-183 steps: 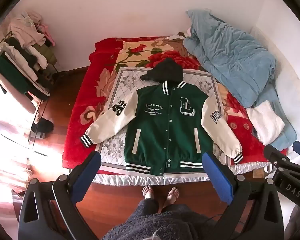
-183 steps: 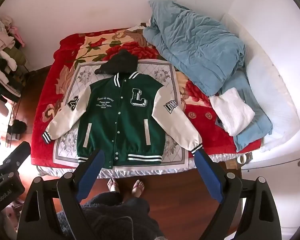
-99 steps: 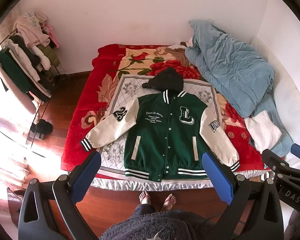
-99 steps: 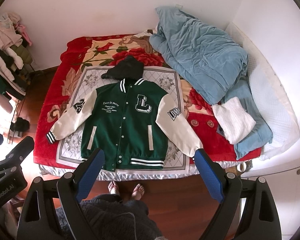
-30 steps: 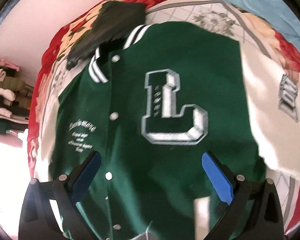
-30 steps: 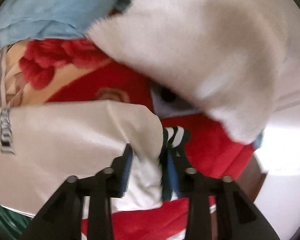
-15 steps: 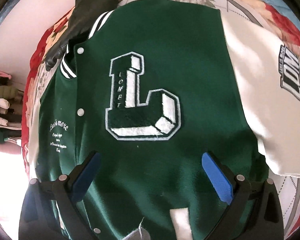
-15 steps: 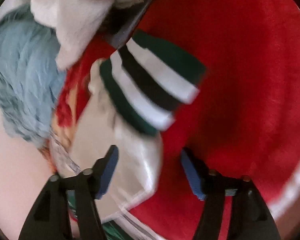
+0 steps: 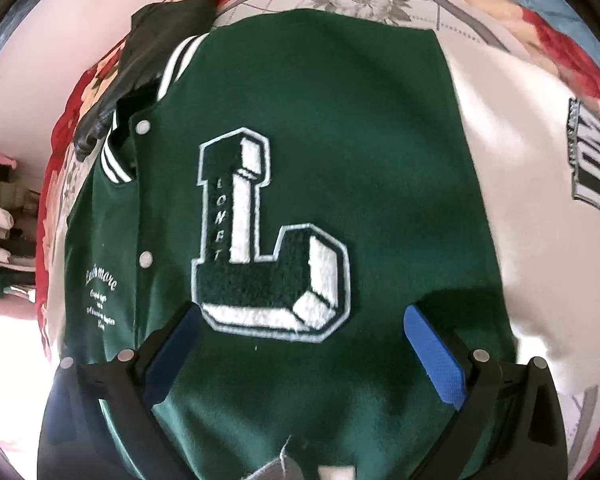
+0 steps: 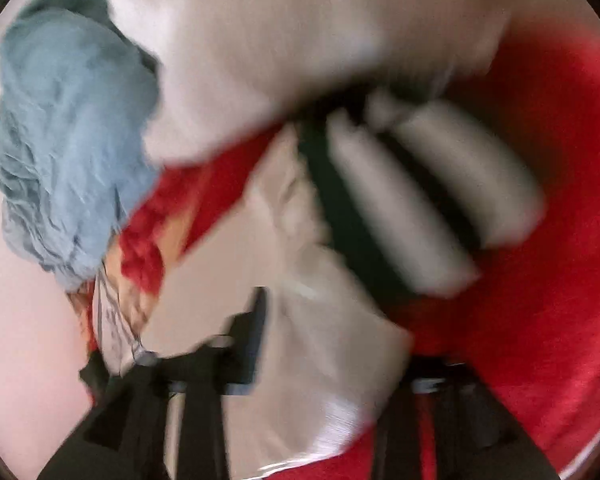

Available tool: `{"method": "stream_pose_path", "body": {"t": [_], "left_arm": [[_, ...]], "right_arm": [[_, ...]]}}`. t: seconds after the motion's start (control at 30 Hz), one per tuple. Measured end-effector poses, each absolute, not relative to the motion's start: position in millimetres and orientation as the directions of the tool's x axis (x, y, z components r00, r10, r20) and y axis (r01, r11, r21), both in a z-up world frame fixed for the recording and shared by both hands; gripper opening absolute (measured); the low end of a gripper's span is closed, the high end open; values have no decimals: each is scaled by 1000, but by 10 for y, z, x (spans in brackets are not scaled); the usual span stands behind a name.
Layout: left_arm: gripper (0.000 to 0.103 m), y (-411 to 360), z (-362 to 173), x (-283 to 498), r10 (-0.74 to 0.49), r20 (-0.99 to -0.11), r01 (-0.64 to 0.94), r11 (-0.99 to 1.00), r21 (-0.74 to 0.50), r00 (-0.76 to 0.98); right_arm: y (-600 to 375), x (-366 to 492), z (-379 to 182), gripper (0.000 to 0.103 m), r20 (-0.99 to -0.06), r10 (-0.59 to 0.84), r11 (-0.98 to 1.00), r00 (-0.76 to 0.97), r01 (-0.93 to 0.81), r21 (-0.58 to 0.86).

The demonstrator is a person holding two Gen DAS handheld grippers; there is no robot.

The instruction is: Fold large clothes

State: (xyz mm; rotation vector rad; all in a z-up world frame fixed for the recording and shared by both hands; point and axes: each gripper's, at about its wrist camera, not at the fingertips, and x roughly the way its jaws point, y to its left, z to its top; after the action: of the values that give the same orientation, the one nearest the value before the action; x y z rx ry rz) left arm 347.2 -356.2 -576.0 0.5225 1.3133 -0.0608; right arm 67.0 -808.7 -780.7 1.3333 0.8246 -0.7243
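A green varsity jacket (image 9: 340,140) lies spread front-up on a bed, its chest filling the left wrist view. The left gripper (image 9: 300,344) hangs close above the jacket's front with its jaws spread wide and nothing between them, the two blue pads (image 9: 432,356) standing to either side of the lower edge of a large white-and-green letter "L" patch (image 9: 268,240). White snap buttons (image 9: 145,258) run down the placket to the left of the patch, with small white script beyond them. A striped collar and a dark hood (image 9: 140,60) lie at the far left. The cream sleeve (image 9: 540,200), bearing a black-and-white patch, extends to the right over the red floral blanket (image 9: 560,40).

In the blurred right wrist view, the right gripper (image 10: 332,344) has the cream sleeve (image 10: 332,340) running between its jaws just short of the green-and-white striped cuff (image 10: 412,200). Whether the jaws are clenched on the cloth cannot be told: the near finger (image 10: 252,340) shows on the left, the other is largely hidden behind the fabric. Red blanket (image 10: 540,320) lies under and to the right of the cuff. A folded white cloth (image 10: 300,40) sits beyond it, and a crumpled pale blue quilt (image 10: 68,140) lies at the far left.
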Motion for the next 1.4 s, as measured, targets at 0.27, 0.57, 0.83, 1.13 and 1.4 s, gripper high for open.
{"method": "stream_pose_path", "body": {"t": [0.27, 0.57, 0.83, 1.13, 1.4], "left_arm": [[103, -3347, -5613, 3608, 191, -951, 284, 923, 259, 244], [103, -2172, -5034, 3827, 266, -918, 63, 953, 296, 294], [103, -562, -4833, 3713, 339, -912, -156, 938, 309, 232], [103, 613, -5234, 3370, 369, -923, -276, 903, 329, 110], [103, 1283, -5247, 3126, 318, -943, -356, 896, 265, 98]], "right_arm": [[-7838, 1132, -7137, 3, -793, -122, 115, 597, 802, 587], [-6439, 2668, -5668, 3, -764, -107, 519, 636, 691, 503], [-4126, 4207, -5800, 3, -828, 86, 810, 555, 444, 382], [-1485, 5013, -7164, 3, -952, 57, 984, 302, 146, 105], [-929, 4579, -7342, 68, -866, 450, 888, 219, -2, 461]]}}
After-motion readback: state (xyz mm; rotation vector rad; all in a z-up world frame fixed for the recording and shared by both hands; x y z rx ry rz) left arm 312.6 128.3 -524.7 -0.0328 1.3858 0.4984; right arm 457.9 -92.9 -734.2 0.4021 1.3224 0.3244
